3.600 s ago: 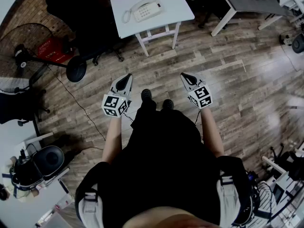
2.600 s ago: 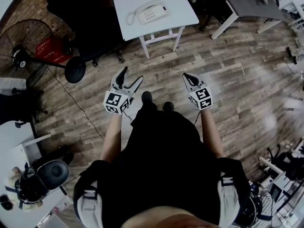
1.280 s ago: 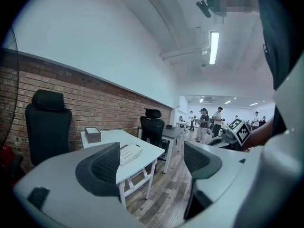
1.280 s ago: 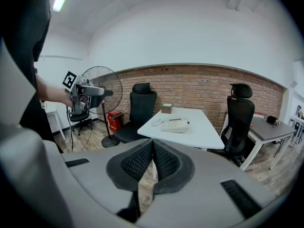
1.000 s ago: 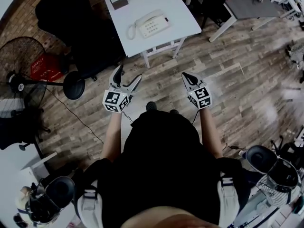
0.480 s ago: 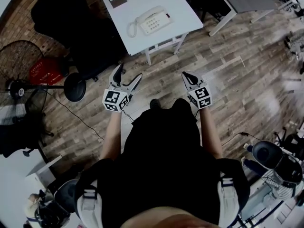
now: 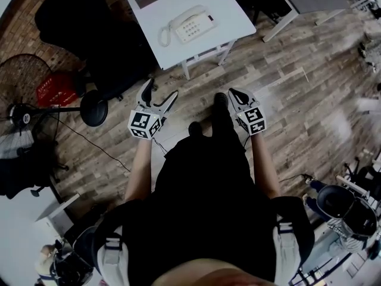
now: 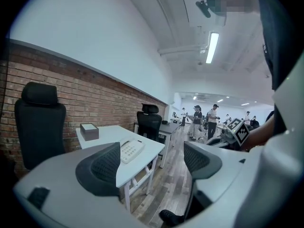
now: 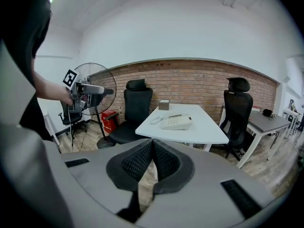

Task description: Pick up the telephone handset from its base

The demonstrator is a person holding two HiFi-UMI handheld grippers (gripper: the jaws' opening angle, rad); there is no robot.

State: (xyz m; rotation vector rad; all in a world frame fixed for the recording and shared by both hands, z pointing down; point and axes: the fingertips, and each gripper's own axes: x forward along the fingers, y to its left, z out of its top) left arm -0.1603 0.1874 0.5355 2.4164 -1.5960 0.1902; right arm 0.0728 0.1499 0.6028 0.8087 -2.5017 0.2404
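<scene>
Looking down in the head view, the telephone (image 7: 186, 24), handset on its base, sits on the white surface (image 7: 232, 11) at 12 o'clock, well apart from the left hand-held gripper (image 7: 159, 90) and right hand-held gripper (image 7: 233, 92). Left gripper view: jaws apart, empty, telephone at 8 o'clock. Right gripper view: jaws pressed together, empty, telephone at 12 o'clock above them.
</scene>
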